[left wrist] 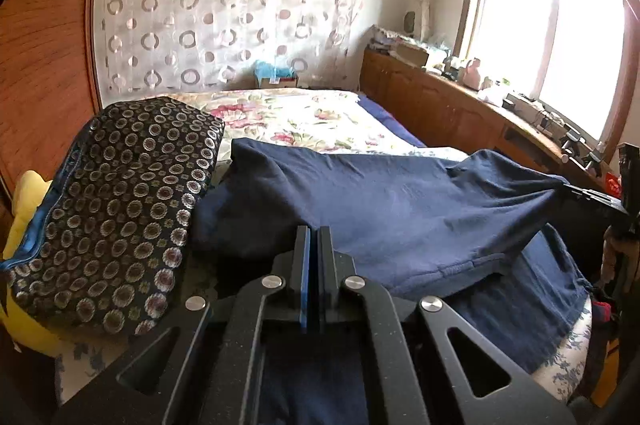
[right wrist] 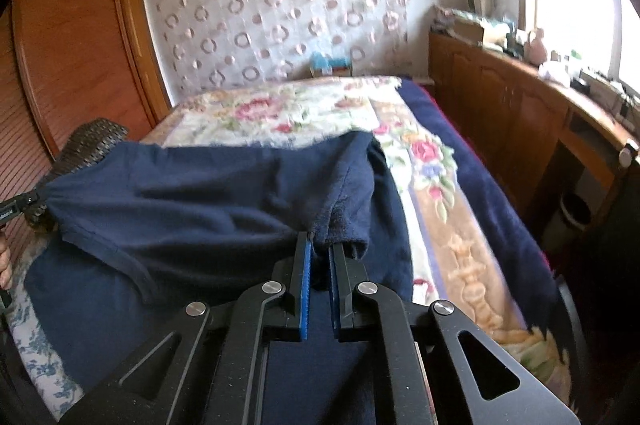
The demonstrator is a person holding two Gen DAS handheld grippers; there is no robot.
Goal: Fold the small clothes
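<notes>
A navy blue garment [left wrist: 400, 201] lies spread across the near end of the bed, its front edge lifted and pulled taut between both grippers. My left gripper [left wrist: 314, 237] is shut, with a corner of the cloth pinched at its tips. In the right wrist view that same gripper [right wrist: 24, 205] shows at the far left, holding the garment's [right wrist: 180, 201] left corner. My right gripper [right wrist: 320, 245] is shut on a bunched fold of the hem. It also shows at the right edge of the left wrist view, as the right gripper [left wrist: 576, 191] clamping the other corner.
A dark ring-patterned pillow [left wrist: 120, 205] lies left of the garment, on a yellow cushion [left wrist: 28, 201]. The floral bedspread [left wrist: 300, 117] runs back to a curtained wall. Along the right stand a cluttered wooden cabinet [left wrist: 440, 101] and a waste bin [right wrist: 572, 217]. A wardrobe [right wrist: 80, 45] stands left.
</notes>
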